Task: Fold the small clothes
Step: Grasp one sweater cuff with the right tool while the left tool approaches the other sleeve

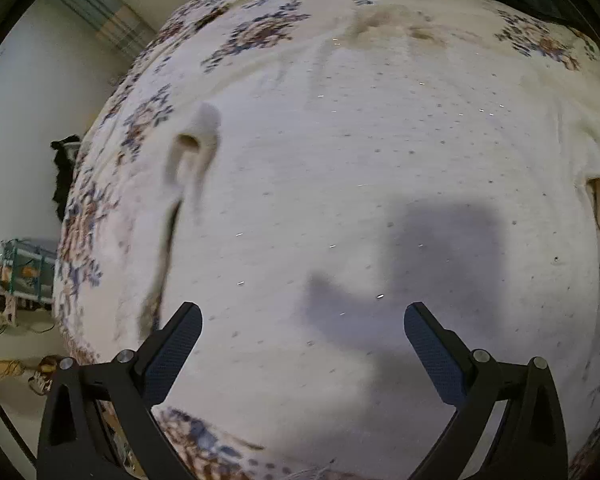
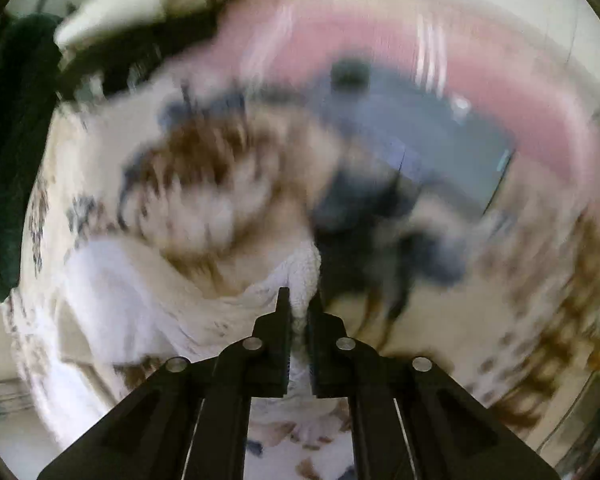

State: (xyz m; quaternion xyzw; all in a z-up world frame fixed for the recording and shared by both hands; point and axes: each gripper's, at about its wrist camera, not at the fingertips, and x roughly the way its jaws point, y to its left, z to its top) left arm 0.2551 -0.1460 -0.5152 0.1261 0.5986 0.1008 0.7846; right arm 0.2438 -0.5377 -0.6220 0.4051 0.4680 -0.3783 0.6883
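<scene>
right wrist: right gripper pinches white garment; dark blurred object just beyond.

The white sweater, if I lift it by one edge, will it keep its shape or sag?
Probably sag: the white sweater lies limp on the bedspread, and its sleeve curls up loosely. The fleecy edge bunches between the right gripper fingers, so it likely grips well, not slippery.

I see a soft, matt white knit garment, lightly nubbly, lying on a printed floral cloth bedspread. My left gripper looks matt black plastic with textured pads and shiny metal pins.
</scene>
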